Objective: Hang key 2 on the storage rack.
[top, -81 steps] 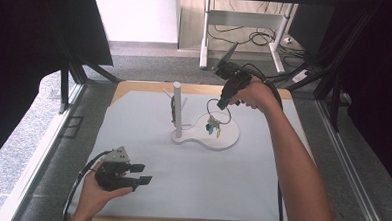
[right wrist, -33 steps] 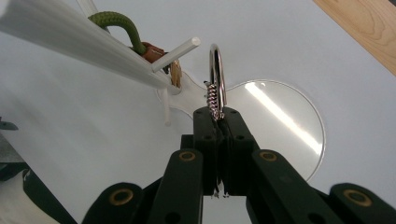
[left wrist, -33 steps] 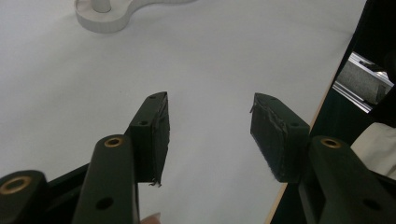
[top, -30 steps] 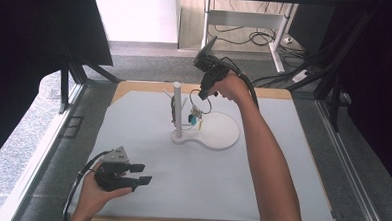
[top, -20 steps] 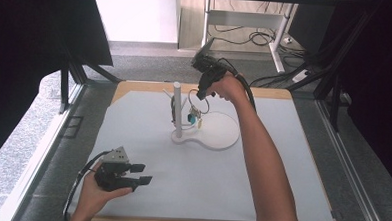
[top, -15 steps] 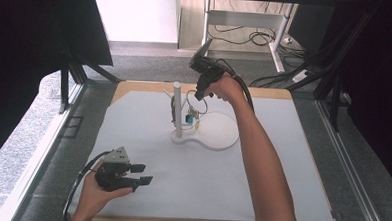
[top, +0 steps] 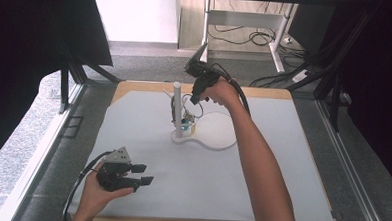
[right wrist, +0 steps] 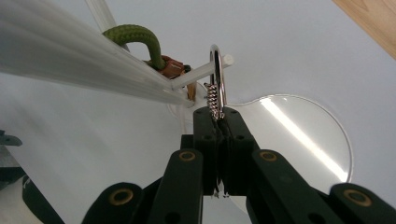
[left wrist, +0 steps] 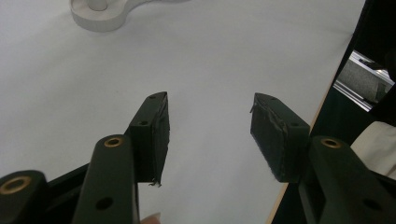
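The right gripper view shows the right gripper (right wrist: 217,114) with its fingers closed tight on a metal ring (right wrist: 216,74), a key ring with a small coil spring at the grip; the ring stands upright, edge on to the camera, just beside the tip of a thin white peg (right wrist: 205,72) that sticks out from the white post (right wrist: 70,51) of a stand. A green cord loop (right wrist: 135,37) with a brown tag is already hung farther in on the same peg. Whether the ring is threaded over the peg tip or only touching it cannot be told. In the high view the right gripper (top: 193,98) is held at the post (top: 176,107), above the stand's white base (top: 213,136) near the far middle of the counter (top: 132,138), with small keyring items seen hanging beside the post. The step in hand is judged to be hanging the ring on the peg. To do it well, the ring's opening should be turned square to the peg, the tip sighted through the hole, and the ring slid along well past the tip before the grip is eased, so that it cannot drop off. The thin peg should not be pushed sideways, as the light stand could tip or slide. The left gripper (top: 140,174) is held at the near left of the counter, its fingers (left wrist: 152,135) partly open and holding nothing; it could be brought in to steady the base.
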`<state>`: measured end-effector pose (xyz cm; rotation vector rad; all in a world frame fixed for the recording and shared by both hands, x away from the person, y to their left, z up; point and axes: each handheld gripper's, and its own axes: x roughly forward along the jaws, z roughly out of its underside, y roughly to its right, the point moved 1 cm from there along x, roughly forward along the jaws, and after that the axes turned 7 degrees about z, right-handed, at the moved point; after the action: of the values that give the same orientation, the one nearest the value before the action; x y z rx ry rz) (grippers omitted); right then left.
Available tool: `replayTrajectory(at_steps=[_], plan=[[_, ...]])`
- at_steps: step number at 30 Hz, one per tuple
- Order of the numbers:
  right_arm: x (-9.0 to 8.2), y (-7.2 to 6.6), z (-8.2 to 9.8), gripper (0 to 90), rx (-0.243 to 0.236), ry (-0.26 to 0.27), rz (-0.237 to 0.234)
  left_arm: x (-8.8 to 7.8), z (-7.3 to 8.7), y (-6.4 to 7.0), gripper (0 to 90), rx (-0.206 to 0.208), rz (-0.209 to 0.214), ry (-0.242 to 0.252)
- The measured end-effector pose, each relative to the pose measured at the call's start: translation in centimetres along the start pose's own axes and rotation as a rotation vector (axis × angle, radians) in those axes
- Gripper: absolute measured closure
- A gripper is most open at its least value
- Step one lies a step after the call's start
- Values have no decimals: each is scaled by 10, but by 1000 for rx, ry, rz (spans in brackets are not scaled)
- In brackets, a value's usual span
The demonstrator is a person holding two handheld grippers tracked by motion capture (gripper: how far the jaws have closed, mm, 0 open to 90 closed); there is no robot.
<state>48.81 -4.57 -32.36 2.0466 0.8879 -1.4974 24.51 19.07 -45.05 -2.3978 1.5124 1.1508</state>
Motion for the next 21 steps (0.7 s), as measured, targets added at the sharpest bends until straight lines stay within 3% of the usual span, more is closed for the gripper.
replayTrajectory(at_steps=[21], plan=[[20, -12, 10, 836, -34, -10, -54, 3, 0, -1, 476, 2, -4, -12]])
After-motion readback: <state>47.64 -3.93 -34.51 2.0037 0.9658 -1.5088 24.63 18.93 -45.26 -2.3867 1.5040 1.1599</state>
